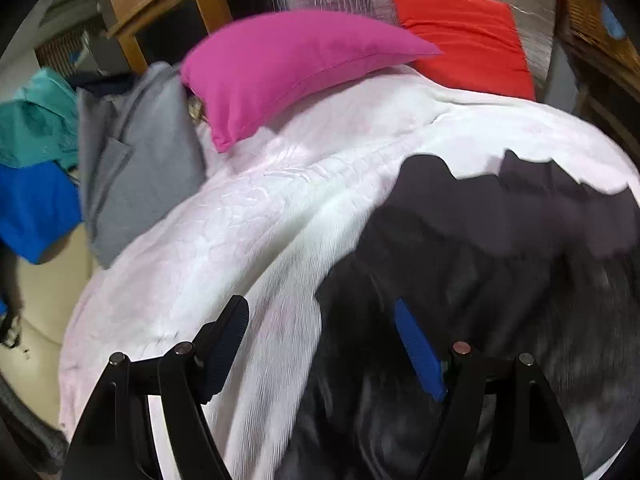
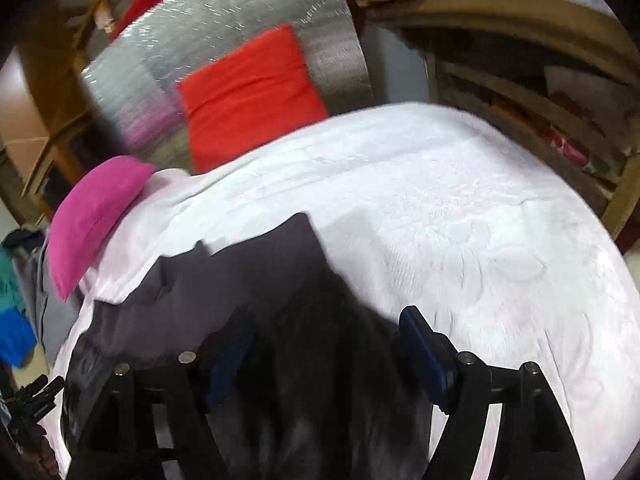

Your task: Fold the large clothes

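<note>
A: Where is the garment?

B: The dark garment lies spread on the white bedspread, blurred by motion. In the left wrist view it fills the frame from about three o'clock round to six.

A: And the left gripper?

B: Its jaws stand wide. One pad is over white bedspread, the other over dark cloth. Nothing is pinched between them.

A: The right gripper?

B: Wide too, with nothing clamped. Dark cloth lies below its jaws, reaching from six o'clock up toward nine.

A: What else is there?

B: A pink pillow at twelve o'clock in the left view, a red pillow at one o'clock, and a grey cloth at nine o'clock, off the bedspread's edge.
</note>
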Demonstrator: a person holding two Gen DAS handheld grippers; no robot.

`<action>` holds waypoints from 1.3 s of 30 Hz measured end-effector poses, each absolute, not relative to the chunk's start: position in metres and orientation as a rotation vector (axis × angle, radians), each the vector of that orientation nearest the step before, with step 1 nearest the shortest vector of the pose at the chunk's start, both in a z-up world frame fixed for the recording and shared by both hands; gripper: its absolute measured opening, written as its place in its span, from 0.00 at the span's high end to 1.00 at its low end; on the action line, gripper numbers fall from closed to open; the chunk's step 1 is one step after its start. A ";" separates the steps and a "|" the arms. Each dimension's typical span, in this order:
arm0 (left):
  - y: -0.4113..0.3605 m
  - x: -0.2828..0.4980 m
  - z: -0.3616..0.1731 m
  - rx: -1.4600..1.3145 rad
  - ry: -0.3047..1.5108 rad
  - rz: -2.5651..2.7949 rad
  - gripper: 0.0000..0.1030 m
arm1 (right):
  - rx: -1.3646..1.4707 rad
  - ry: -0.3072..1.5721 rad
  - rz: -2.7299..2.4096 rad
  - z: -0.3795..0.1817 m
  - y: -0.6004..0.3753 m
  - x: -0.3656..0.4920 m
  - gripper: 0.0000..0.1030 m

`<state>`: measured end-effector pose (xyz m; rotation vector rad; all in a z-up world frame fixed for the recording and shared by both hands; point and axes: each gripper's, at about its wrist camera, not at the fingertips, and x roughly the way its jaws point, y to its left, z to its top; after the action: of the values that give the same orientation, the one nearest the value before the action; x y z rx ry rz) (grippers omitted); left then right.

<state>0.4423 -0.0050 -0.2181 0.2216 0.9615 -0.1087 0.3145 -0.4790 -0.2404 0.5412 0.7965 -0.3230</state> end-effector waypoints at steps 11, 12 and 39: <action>-0.014 0.500 -0.268 -0.046 1.220 -0.370 0.30 | 0.441 0.869 -0.202 -0.273 -0.466 0.356 0.70; -0.016 0.501 -0.267 -0.048 1.215 -0.377 0.46 | 0.420 0.841 -0.214 -0.268 -0.464 0.352 0.74; -0.047 0.344 -0.206 0.195 0.859 -0.345 0.35 | 0.521 0.681 -0.160 -0.237 -0.413 0.190 0.55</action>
<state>0.3438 -0.0465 -0.2064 0.1953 0.8586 -0.3449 0.1895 -0.4130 -0.2366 0.5210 0.6807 -0.1600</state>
